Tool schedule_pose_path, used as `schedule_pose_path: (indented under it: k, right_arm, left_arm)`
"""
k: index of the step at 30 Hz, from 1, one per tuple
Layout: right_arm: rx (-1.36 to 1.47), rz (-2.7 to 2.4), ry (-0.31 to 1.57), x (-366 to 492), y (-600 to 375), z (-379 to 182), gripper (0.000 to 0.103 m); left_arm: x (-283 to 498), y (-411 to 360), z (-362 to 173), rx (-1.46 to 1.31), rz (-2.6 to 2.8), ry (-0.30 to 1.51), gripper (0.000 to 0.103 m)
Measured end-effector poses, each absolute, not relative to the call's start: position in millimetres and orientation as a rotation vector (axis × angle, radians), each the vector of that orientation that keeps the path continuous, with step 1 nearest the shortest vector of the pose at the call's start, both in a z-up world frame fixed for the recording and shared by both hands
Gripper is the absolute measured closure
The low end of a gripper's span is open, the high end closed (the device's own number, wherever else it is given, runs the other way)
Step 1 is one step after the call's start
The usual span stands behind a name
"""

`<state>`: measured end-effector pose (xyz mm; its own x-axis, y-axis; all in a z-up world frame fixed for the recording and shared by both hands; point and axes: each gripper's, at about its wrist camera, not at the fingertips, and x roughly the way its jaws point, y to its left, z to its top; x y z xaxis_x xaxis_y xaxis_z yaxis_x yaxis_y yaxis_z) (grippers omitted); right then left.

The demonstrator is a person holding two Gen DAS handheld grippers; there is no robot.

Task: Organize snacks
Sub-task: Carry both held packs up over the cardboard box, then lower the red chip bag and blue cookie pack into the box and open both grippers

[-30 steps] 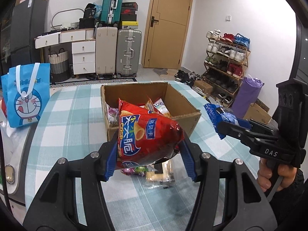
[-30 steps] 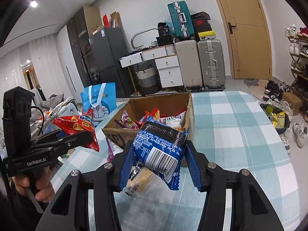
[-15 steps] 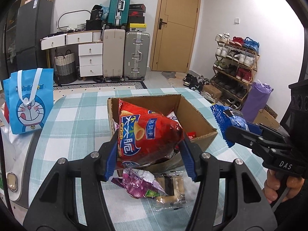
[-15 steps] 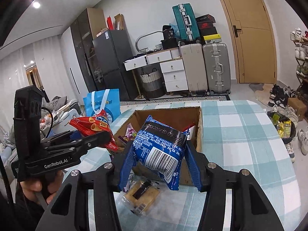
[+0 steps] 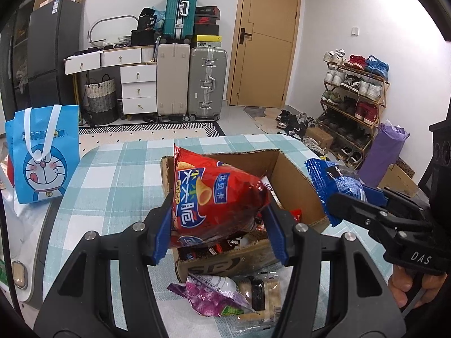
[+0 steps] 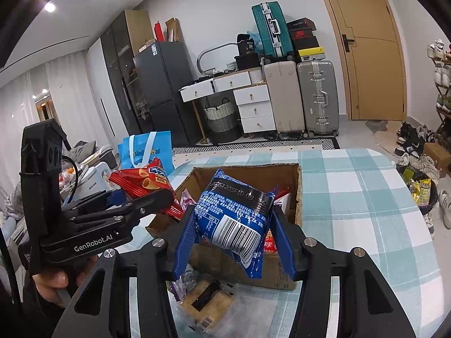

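Box [image 5: 293, 180] partly filled | left gripper [image 5: 220, 231] clamped red chip bag [image 5: 214, 197], right gripper [image 6: 234, 242] clamped blue packet [image 6: 234, 214], both above box | purple packet [image 5: 214, 295], cracker pack [image 6: 205, 301] remained on table [image 6: 366, 197]

Red chip bag [image 5: 214, 200] with blue label patch and cone-snack print, puffed, tilted, held up in air over near edge of cardboard box [image 5: 296, 180]. Blue packet [image 6: 236, 219], white barcode facing camera, also raised above box front. Box open-topped, brown, on checked desk [image 5: 112, 174], other snack packs inside. Purple packet [image 5: 211, 295] and clear-wrapped cracker pack [image 5: 265, 293] lay flat on desk, just before box front wall.
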<state>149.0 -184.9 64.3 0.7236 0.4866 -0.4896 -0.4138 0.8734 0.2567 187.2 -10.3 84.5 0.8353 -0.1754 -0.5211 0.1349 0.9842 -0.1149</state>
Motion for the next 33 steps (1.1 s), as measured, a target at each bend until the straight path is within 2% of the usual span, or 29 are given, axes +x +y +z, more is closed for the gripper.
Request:
schedule_pose_path:
  k: [25,33]
  right_arm:
    - [0.139,0.457,0.683,201,-173,23,0.050]
    - [0.086,0.447,0.666,206,-166,17,0.050]
  left_arm:
    - [251,-29,40,0.030,-0.102,0.599,0.048]
    - [259,-32,29,0.056,-0.105,0.607,0.048]
